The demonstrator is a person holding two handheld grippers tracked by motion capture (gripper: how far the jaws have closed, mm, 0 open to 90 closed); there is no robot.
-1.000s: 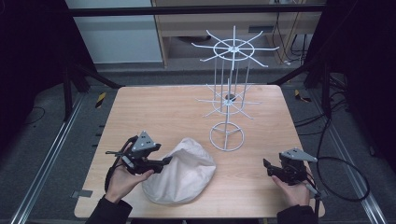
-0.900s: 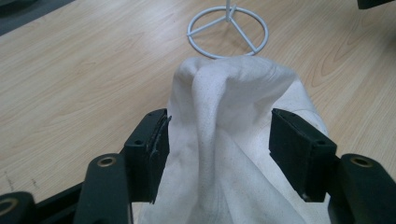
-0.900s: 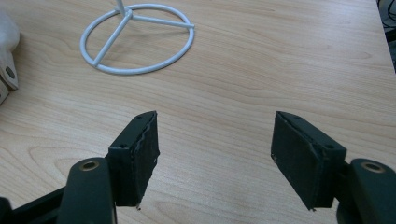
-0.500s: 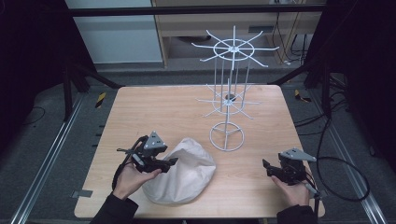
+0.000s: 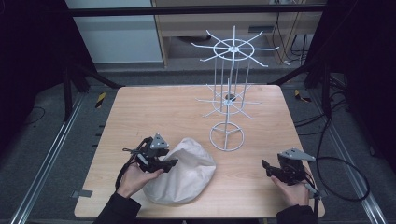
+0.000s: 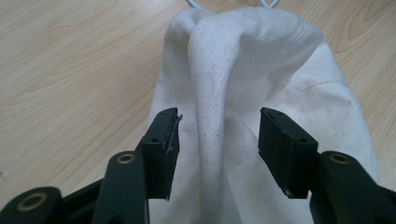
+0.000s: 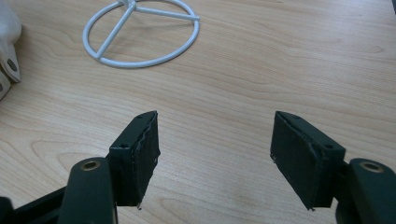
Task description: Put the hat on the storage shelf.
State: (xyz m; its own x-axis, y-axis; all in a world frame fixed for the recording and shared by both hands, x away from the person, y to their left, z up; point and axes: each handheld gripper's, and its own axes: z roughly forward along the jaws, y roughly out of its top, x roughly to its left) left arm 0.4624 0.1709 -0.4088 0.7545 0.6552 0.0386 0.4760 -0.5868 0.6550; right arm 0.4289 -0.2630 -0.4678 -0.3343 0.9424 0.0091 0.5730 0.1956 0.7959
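White cloth bag (image 5: 181,177) lying slumped near the table's (image 5: 140,107) front edge, left of centre, long axis running from front left toward the wire stand's ring base (image 5: 226,136) at its far right. A raised ridge of fabric (image 6: 212,93) along the top, pointing straight away from the left gripper (image 5: 164,163). Bare wood to the left of the bag and over the table's far half; a gap between bag and ring base. Tall white wire rack (image 5: 232,88) standing behind the bag. Left gripper held low and level at the bag's left end, jaws just closing yet apart, straddling the ridge without pressing it. Right gripper (image 5: 267,167) resting near the front right corner, well apart from the bag, jaws wide over bare wood, gripping nothing.
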